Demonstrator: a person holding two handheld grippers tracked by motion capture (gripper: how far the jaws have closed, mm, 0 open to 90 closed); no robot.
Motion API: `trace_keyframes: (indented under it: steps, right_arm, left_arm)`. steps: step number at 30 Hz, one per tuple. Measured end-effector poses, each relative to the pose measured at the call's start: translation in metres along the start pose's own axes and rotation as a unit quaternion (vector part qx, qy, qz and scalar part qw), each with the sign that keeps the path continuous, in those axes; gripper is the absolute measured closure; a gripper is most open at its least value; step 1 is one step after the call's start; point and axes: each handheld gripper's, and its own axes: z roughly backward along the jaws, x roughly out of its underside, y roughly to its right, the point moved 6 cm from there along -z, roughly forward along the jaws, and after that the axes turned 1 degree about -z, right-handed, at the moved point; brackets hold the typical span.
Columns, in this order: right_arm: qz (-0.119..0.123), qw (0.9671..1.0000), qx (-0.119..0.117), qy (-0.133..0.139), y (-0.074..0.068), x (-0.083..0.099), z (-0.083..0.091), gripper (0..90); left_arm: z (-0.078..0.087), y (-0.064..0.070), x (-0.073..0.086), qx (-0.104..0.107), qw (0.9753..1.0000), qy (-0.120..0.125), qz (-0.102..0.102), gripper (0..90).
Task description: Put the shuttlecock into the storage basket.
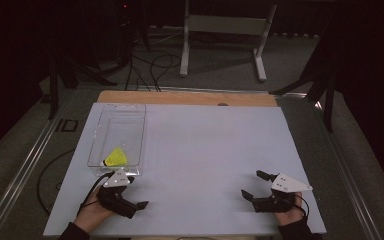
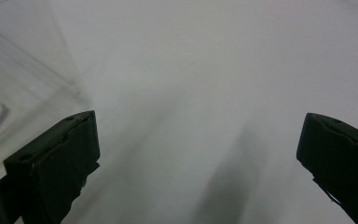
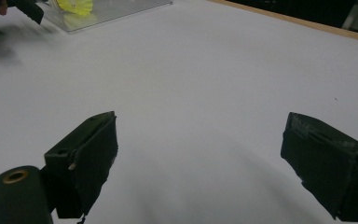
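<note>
A yellow shuttlecock lies at the near end of a clear plastic box on the left of the white table. Just in front of that box, my left gripper is open and holds nothing. The left gripper view has its jaws wide apart over bare table, gripper, with the box wall at the left. My right gripper rests near the front right edge, also open and bare. In the right gripper view, gripper, the shuttlecock and box appear far off.
A wooden strip runs along the table's far edge. Behind it on the floor stand a white frame, black cables and dark stand legs. A metal rail borders the table's left side.
</note>
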Motion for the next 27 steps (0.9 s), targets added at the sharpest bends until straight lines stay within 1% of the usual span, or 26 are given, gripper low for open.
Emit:
trace_keyframes:
  steps: [1, 2, 3, 5, 7, 8, 10, 12, 13, 16, 18, 22, 24, 27]
  right_arm:
    - [0.000, 1.0000, 0.001, 0.000, 0.000, 0.000, 0.000, 11.1]
    - [0.000, 1.0000, 0.000, 0.001, 0.000, 0.000, 0.000, 11.1]
    - [0.000, 1.0000, 0.001, 0.000, 0.000, 0.000, 0.000, 11.1]
    - [0.001, 1.0000, 0.000, 0.000, 0.000, 0.000, 0.000, 11.1]
    - [0.000, 1.0000, -0.001, 0.000, 0.000, 0.000, 0.000, 11.1]
    - [0.000, 1.0000, -0.001, 0.000, 0.000, 0.001, 0.000, 11.1]
    - [0.001, 1.0000, -0.002, 0.000, 0.000, 0.001, 0.000, 11.0]
    - [0.001, 1.0000, -0.002, 0.000, 0.000, 0.001, 0.001, 11.1]
    - [0.000, 1.0000, -0.003, -0.001, 0.000, 0.001, 0.001, 11.1]
    - [-0.003, 1.0000, -0.003, -0.001, 0.000, 0.001, 0.000, 11.0]
    - [-0.003, 1.0000, -0.003, -0.002, 0.001, 0.002, 0.000, 11.1]
    - [-0.004, 1.0000, -0.004, -0.003, 0.001, 0.002, 0.000, 11.1]
    - [-0.004, 1.0000, -0.003, -0.003, 0.001, 0.002, 0.000, 11.1]
    - [-0.004, 1.0000, -0.003, -0.004, 0.001, 0.002, 0.000, 11.1]
  left_arm:
    - [0.000, -0.001, 0.001, -0.003, 1.0000, -0.002, 0.000, 0.1]
    - [-0.001, -0.002, 0.002, -0.011, 0.9999, -0.002, 0.002, 0.1]
    - [-0.002, -0.004, 0.003, -0.017, 0.9998, -0.008, 0.005, 0.1]
    - [-0.002, -0.006, 0.006, -0.020, 0.9997, -0.009, 0.013, 0.1]
    - [-0.003, -0.007, 0.008, -0.028, 0.9994, -0.010, 0.020, 0.1]
    - [-0.003, -0.008, 0.009, -0.034, 0.9991, -0.012, 0.020, 0.1]
    - [-0.001, -0.010, 0.008, -0.049, 0.9984, -0.006, 0.028, 0.1]
    - [0.001, -0.011, 0.007, -0.053, 0.9979, 0.009, 0.036, 0.2]
    - [0.001, -0.012, 0.007, -0.055, 0.9978, 0.011, 0.037, 0.1]
    - [0.002, -0.013, 0.007, -0.071, 0.9968, 0.014, 0.035, 0.1]
    - [0.002, -0.014, 0.007, -0.073, 0.9966, 0.014, 0.035, 0.1]
    - [0.001, -0.017, 0.008, -0.088, 0.9951, 0.017, 0.042, 0.2]
    - [0.001, -0.018, 0.009, -0.085, 0.9951, 0.019, 0.047, 0.2]
    - [0.001, -0.017, 0.009, -0.084, 0.9951, 0.020, 0.048, 0.2]
